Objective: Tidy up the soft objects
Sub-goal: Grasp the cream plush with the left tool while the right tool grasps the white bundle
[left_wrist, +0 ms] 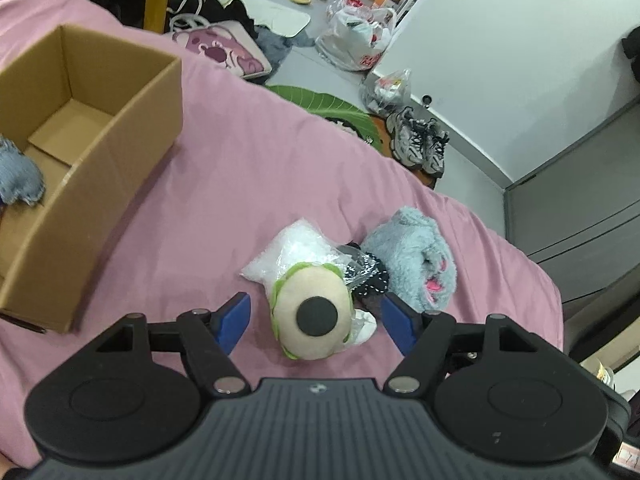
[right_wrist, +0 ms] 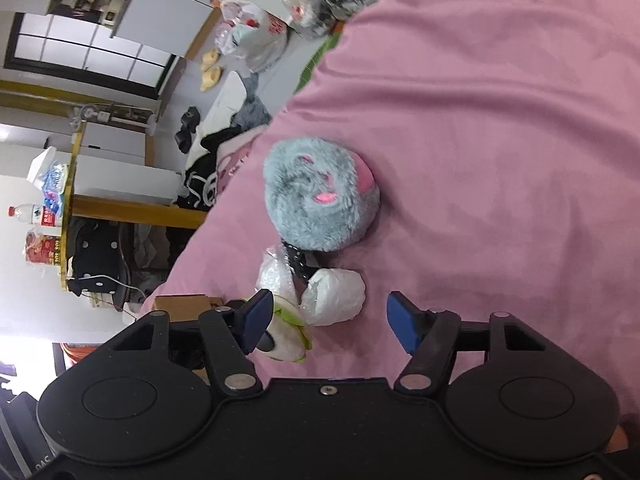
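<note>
Plush avocado toy (left_wrist: 316, 316) lies on the pink bedsheet (left_wrist: 240, 184) between the spread fingers of the left gripper (left_wrist: 316, 320), touching nothing. Only the left view shows the cardboard box (left_wrist: 100, 128). The right gripper (right_wrist: 328, 322), also spread, faces the grey fluffy toy (right_wrist: 320, 196) and a white plastic bag (right_wrist: 336, 296).

Cardboard box (left_wrist: 92, 128) sitting on the bed sheet (left_wrist: 248, 168), left of the toy cluster; a fuzzy item (left_wrist: 18, 176) lying inside it. Round plush (left_wrist: 316, 316) lying nearest, plastic-wrapped bundle (left_wrist: 296, 248) touching behind it, dotted wrapped item (left_wrist: 370, 276) between these and the furry plush (left_wrist: 416, 256) at right.
</note>
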The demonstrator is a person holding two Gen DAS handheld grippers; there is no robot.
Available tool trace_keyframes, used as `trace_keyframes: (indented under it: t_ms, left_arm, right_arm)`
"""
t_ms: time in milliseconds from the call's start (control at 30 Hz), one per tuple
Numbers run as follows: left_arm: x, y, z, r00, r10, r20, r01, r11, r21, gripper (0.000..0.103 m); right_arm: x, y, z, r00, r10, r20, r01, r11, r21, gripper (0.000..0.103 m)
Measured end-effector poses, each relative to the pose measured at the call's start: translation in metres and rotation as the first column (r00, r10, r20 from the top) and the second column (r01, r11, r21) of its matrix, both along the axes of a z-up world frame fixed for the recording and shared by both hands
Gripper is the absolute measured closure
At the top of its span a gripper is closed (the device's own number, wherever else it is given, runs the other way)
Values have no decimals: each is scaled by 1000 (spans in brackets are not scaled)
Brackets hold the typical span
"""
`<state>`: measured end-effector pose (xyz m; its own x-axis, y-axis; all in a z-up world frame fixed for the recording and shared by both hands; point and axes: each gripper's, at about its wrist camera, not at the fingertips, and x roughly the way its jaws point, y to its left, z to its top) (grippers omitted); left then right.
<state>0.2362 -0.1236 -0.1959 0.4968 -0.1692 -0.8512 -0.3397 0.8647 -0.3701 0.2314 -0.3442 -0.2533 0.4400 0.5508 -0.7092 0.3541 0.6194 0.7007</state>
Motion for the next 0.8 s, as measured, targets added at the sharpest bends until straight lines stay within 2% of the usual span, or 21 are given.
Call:
trace_keyframes:
  t_ms: [133,167,233,333,400,800]
  left_arm:
    - [6,3,-12,999,27,-19,-28,999,-23,33]
    - [7,4,-14,999,36,-17,-36,999,-28,35]
    - [8,7,-19,999,44,-26,-45,998,-43,53]
    - [9,14,-26,997,66,-50,-70,995,-78,62]
    - [9,16,-26,996,78,-50,-81,995,-62,64]
    - [9,28,-34,992,105,-71,-111,990,-91,66]
  right_arm:
    - [4,1,-8,1000,-5,-20,6,1000,28,43]
    - [5,1,-9,1000,-6,-19,6,1000,27,43]
    - [7,2,-13,1000,-5,-29,6,1000,29,43]
    - [10,6,-19,999,3,-53,-2,1000,23,43]
    - [11,10,-21,998,12,-65,-11,1000,16,43]
    - [20,36,-29,995,49,-85,-54,997,-48,48]
